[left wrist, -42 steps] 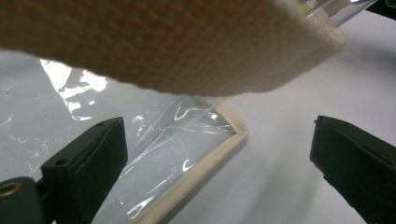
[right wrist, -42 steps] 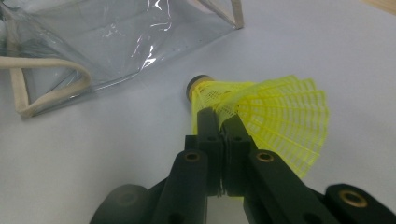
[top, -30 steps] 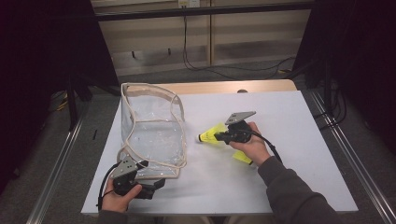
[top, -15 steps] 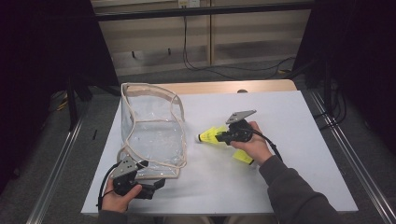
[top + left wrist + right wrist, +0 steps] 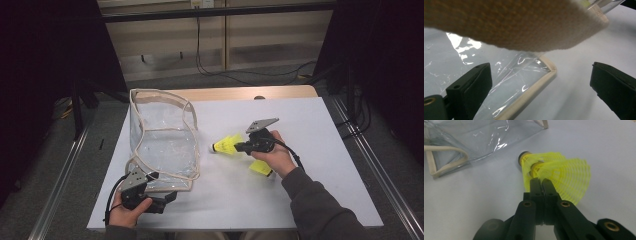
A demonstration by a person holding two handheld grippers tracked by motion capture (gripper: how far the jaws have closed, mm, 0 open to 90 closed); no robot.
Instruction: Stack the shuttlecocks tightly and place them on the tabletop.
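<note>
Yellow mesh-skirted shuttlecock [image 5: 549,170], dark-rimmed cork, just off the clear bag [image 5: 162,145]; right gripper [image 5: 541,182] pinched tight on its skirt; the right gripper view resolves two nested; left gripper [image 5: 541,82] gapes at the bag's corner.

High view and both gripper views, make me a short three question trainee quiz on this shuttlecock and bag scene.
1. True or false: the right hand-held gripper is shut on the skirt of a yellow shuttlecock.
2. Multiple choice: a second yellow shuttlecock lies A) inside the bag, B) on the white table under the right hand, C) on the floor.
3. Fill in: the left hand-held gripper has its jaws ____ around the bottom corner of the clear plastic bag.

Key: 1 true. 2 B. 3 open, with the pads clear of the bag's trim.
</note>
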